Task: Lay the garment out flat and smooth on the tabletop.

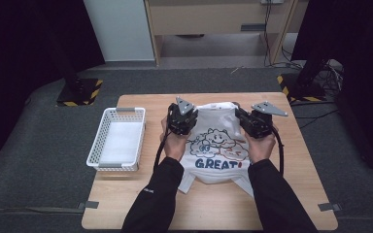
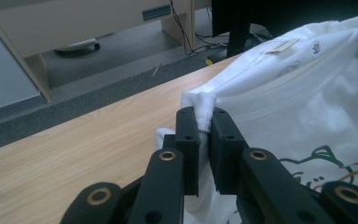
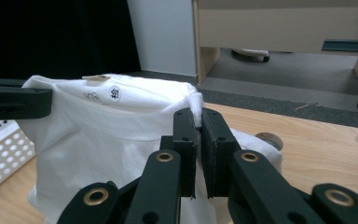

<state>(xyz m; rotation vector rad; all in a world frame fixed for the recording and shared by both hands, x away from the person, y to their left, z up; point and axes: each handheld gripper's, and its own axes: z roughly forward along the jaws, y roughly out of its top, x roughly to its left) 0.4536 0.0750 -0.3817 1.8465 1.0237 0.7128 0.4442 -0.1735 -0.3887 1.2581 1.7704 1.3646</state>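
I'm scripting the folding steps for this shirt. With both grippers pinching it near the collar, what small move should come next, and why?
Probably lift a little higher and draw it flat. The left gripper and right gripper are each shut on a shoulder of the white T-shirt, whose lower hem is bunched on the table. The white basket sits at the left.
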